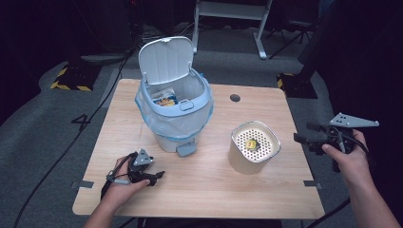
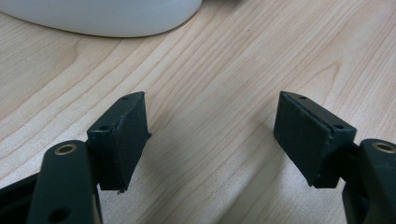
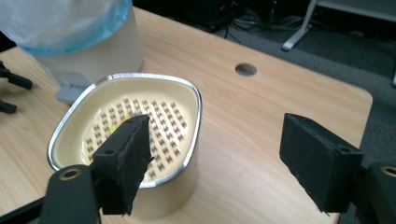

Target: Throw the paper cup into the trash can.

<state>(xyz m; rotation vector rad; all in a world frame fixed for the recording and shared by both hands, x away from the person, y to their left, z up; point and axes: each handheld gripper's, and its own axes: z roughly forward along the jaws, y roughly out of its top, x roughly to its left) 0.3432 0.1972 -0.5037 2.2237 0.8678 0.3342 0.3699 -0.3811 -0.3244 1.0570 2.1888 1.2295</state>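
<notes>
No brand name or legible writing can be made out; a blue-and-yellow printed packet (image 1: pixel 166 100) lies inside the bin, its lettering too small to read.

The white pedal bin with pale blue rim and translucent blue liner bag (image 1: pixel 175 110) stands upright on the light wooden table (image 1: pixel 204 190), toward the far left. Its white hinged lid (image 1: pixel 166 59) is raised, tilted back away from the person; the grey foot pedal (image 1: pixel 186 149) faces the near edge.

The cream container with chrome rim and perforated insert (image 1: pixel 253 146) stands upright right of the bin, apart from it. A small yellow item (image 1: pixel 251 143) rests on the insert.

The left gripper (image 1: pixel 151 176) rests low on the table near the front left, jaws wide apart over bare wood, holding nothing. The right gripper (image 1: pixel 304 138) is held off the table's right edge, jaws wide apart, empty, directed toward the cream container (image 3: pixel 140 140).
</notes>
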